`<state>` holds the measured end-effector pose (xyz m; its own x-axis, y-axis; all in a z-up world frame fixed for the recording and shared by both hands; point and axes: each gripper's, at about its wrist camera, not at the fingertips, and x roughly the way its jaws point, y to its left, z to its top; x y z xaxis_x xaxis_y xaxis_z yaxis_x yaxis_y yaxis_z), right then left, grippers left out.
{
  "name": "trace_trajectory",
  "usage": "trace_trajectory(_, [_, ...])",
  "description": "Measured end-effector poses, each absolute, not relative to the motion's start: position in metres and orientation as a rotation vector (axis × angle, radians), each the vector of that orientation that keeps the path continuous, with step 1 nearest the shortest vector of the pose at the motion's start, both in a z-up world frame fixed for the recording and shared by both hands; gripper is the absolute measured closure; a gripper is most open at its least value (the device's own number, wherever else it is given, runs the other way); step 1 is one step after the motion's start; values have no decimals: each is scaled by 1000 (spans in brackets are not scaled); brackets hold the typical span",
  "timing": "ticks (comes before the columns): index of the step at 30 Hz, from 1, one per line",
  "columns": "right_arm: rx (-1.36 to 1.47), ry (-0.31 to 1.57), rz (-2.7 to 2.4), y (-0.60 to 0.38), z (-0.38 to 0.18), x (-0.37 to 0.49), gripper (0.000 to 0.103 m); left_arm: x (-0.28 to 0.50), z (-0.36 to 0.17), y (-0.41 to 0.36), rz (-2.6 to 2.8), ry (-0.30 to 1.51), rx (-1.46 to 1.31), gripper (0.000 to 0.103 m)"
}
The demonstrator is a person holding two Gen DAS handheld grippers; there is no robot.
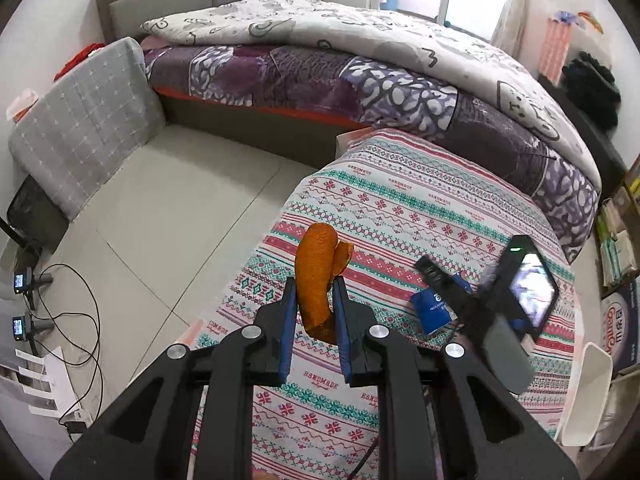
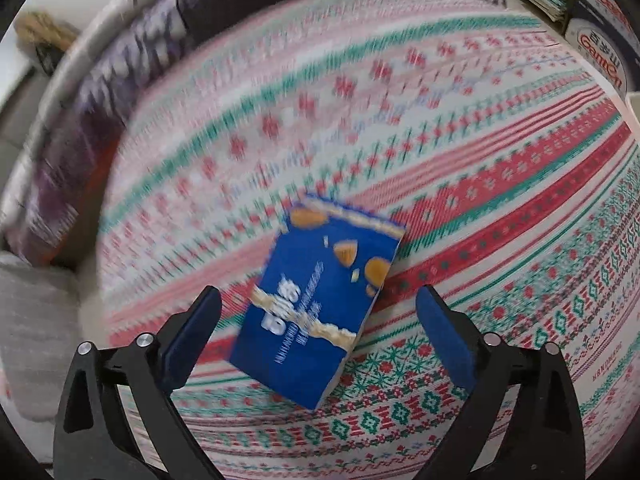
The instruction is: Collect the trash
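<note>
Trash is sitting in two places at this moment: an orange peel point(image 1: 316, 280) is being pinched between the narrow-set blue pads of the left gripper point(image 1: 316, 300) and held up above the patterned cloth point(image 1: 420, 208), while a blue snack box point(image 2: 320, 304) is lying flat on that same cloth between the wide-spread fingers of the right gripper point(image 2: 318, 312). Neither right finger is touching the box yet, as far as the motion-blurred right wrist view is showing.

Working outward from the left jaws, the peel is curling and sticking up past the fingertips, with a smaller flap hanging off its right side – only its lower part is being squeezed. From the left wrist view, the right gripper point(image 1: 472, 300) is hovering low over the box point(image 1: 434, 310), near the right side of the covered surface. Beyond the cloth a bed point(image 1: 360, 80) with heaped quilts is filling the background, and tiled floor point(image 1: 160, 208) is lying to the left.

What could go wrong: the box is lying askew between the right fingers, so closing on it may be catching a corner and spinning or skidding it across the slack cloth – or pinching fabric along with it. The peel, thin and bent, may be slipping out if the left hand swings quickly
</note>
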<state>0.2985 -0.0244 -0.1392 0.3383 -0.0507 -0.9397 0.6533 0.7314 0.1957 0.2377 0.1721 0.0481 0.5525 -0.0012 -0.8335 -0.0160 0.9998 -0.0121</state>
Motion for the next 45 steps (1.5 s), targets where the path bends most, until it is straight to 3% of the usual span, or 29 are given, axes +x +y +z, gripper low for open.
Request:
trace_trajectory(3, [488,1158,-440,-14,-140,297,7,237,46,171,-1,989,-14,85])
trace_trajectory(6, [439,1124,-373,-17,-137,283,25,236,46,174,-4,993,-26,85])
trace_trajectory(7, [398,1117,-333,-20,-134,277,39,236,47,175,-4,994,-32,85])
trace_trajectory(11, [386,1128,-199,-41,-129,258,46,236,46,178,-1,1003,-51,85])
trace_trajectory(31, [407,1018,-178,-136,-52,171,45,215,33,81,-158,1008,65,85])
trace_trajectory(45, [448,980,-288,-221,-52,117,44,203,16,31,-225,1025,124,85])
